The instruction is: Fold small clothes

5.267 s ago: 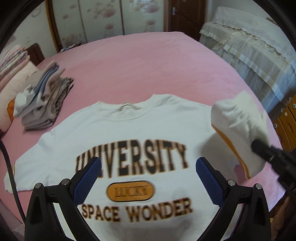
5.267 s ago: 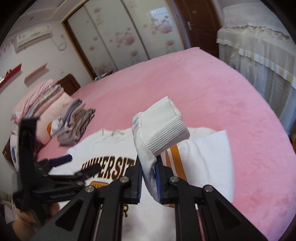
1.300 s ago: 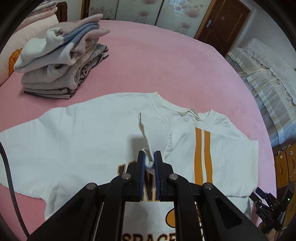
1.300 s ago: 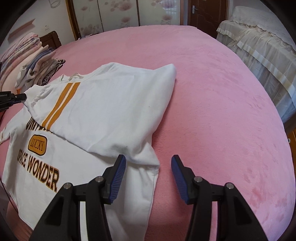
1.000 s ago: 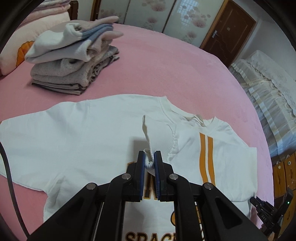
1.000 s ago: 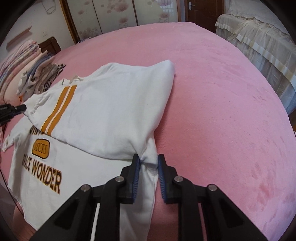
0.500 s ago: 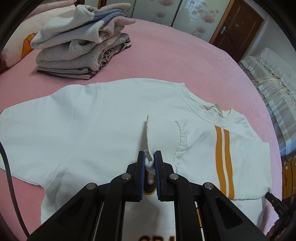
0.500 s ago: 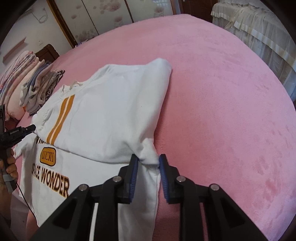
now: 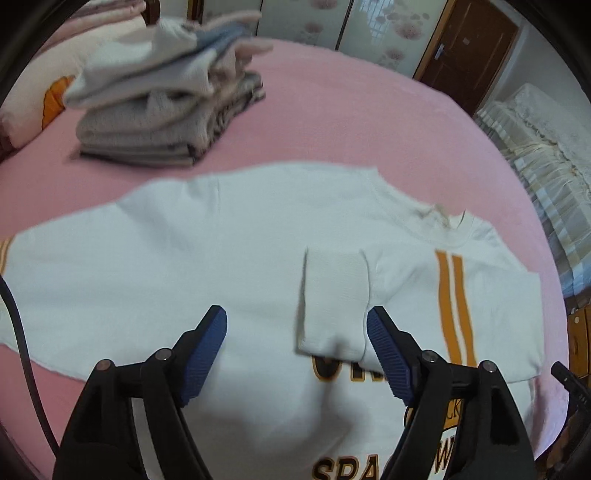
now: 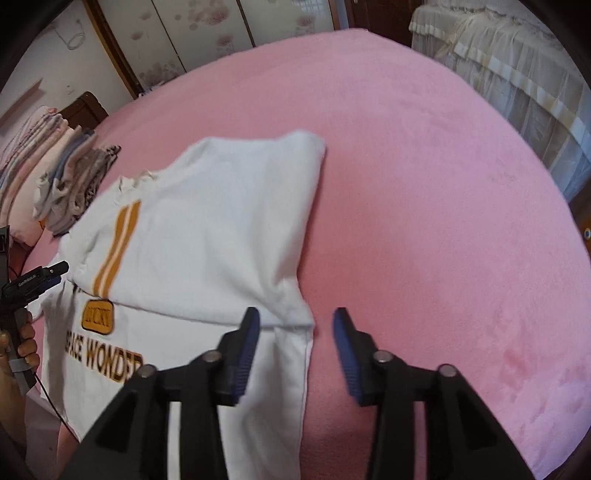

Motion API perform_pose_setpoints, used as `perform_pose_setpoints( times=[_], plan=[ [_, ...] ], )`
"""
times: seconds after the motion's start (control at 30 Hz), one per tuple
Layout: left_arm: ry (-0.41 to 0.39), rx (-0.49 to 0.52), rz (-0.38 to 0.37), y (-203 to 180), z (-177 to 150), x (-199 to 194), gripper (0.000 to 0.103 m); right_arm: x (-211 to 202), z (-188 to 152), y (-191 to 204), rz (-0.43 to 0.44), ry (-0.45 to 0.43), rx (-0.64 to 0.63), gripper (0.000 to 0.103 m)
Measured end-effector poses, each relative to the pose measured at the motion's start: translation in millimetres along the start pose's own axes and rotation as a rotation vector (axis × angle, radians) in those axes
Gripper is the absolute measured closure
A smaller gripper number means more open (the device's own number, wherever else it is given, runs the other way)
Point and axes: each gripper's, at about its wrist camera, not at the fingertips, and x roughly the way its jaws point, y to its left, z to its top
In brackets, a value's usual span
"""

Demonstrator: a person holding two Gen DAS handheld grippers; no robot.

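White ribbed cuff [image 9: 334, 295] flat on sweatshirt [image 9: 184, 258]; fuzzy pink bedspread [image 10: 424, 184].

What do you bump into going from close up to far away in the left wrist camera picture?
Left tongs, opening with nothing pinched → folded sleeve cuff lying on the white sweatshirt → sweatshirt collar → stack of folded clothes on the pink bed cover → flowered wardrobe doors.
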Motion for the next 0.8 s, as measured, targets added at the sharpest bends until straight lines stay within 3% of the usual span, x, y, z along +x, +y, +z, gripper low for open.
perform_pose_setpoints(
  times=[0.07, 0.17, 0.23, 0.3, 0.5, 0.6, 0.63, 0.67, 0.7, 0.8],
  plan=[
    [-0.007, 0.012, -0.018, 2, 13, -2, 0.026, -6, 15, 0, 0.005, -0.027, -0.008, 0.056],
    [0.071, 0.01, -0.078, 2, 30, 20, 0.027, 1, 46, -1, -0.01, -0.056, -0.012, 0.056],
    [0.141, 0.011, -0.114, -1, 35, 43, 0.043, 14, 64, -5, -0.004, -0.05, -0.004, 0.056],
    [0.199, 0.019, -0.131, -4, 36, 61, 0.053, 31, 81, -9, 0.002, -0.036, 0.017, 0.056],
    [0.214, 0.043, -0.179, -18, 40, 78, 0.053, 80, 115, -37, 0.056, 0.039, 0.155, 0.056],
    [0.196, 0.096, -0.078, -30, 40, 81, 0.082, 98, 121, -52, 0.112, 0.067, 0.229, 0.056],
    [0.199, 0.111, -0.039, -33, 39, 83, 0.086, 103, 123, -55, 0.134, 0.076, 0.245, 0.057],
    [0.196, 0.117, -0.019, -36, 38, 84, 0.086, 106, 123, -57, 0.145, 0.075, 0.251, 0.07],
    [0.187, 0.127, 0.002, -39, 37, 84, 0.088, 109, 125, -56, 0.155, 0.081, 0.241, 0.096],
    [0.149, 0.17, 0.081, -51, 32, 84, 0.089, 105, 129, -41, 0.071, 0.038, 0.149, 0.099]
  ],
)
